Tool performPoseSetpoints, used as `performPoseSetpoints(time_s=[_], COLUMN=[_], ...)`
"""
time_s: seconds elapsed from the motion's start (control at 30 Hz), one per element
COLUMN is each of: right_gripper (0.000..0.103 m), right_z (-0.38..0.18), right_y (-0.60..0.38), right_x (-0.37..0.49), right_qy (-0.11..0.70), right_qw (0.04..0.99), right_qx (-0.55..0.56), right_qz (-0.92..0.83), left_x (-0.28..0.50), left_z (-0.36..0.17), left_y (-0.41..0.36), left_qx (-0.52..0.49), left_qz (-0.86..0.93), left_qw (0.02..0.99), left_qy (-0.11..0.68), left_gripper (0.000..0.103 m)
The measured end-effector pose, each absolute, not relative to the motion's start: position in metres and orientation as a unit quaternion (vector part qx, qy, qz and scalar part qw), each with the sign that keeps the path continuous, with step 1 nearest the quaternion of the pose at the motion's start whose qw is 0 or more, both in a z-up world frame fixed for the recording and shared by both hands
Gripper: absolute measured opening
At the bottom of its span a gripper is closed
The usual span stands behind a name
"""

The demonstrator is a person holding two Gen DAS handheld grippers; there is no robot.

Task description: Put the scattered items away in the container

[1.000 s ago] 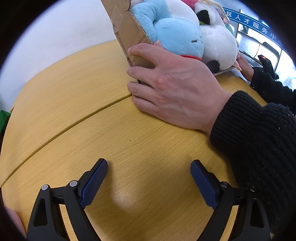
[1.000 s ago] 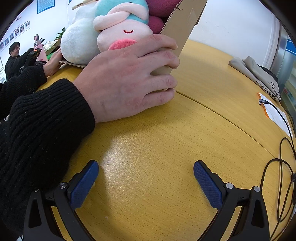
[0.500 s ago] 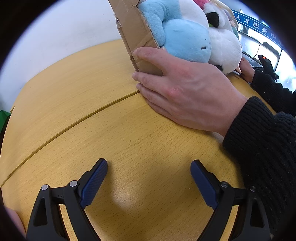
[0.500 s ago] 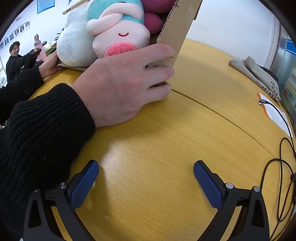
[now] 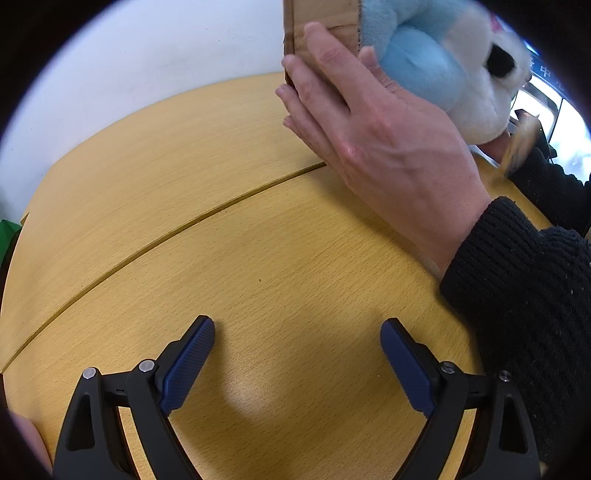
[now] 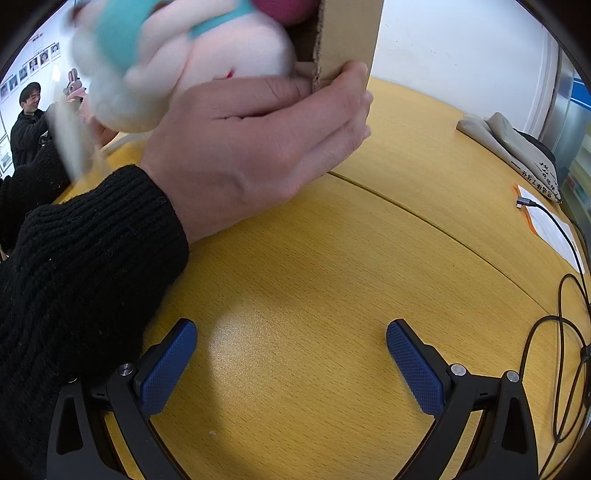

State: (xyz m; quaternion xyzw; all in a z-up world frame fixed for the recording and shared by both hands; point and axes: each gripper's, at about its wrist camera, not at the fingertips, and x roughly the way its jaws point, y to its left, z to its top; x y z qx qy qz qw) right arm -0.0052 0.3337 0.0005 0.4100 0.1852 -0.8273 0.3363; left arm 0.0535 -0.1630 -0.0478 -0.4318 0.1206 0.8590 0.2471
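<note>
Cardboard box [image 5: 321, 14] of plush toys [image 5: 424, 62] sits at 1 o'clock from my left gripper [image 5: 297, 356], well apart, tipped with its opening sideways. A bare hand [image 5: 373, 136] grips its edge. From my right gripper [image 6: 291, 360] it stands at 12 o'clock. Both grippers rest wide open on the wooden table [image 6: 295, 277], holding nothing.

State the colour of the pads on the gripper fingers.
Blue, textured pads; clearest in the right wrist view.

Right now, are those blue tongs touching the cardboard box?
Apart. The left wrist view shows the left tongs open over bare table, well short of the hand-held cardboard box.
</note>
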Motion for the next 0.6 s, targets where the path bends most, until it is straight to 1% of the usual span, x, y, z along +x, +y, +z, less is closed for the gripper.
performPoseSetpoints(time_s=[0.6], right_gripper=[0.103], right_z=[-0.0007], right_y=[0.3318], right_x=[-0.0049], right_qy=[0.186], right_qw=[0.339], right_qx=[0.410], right_qz=[-0.826], left_x=[0.0516], left_z=[-0.0467], left_y=[-0.1660], left_qx=[-0.432], left_qz=[0.859], left_qw=[0.246], left_qy=[0.120], left_gripper=[0.092])
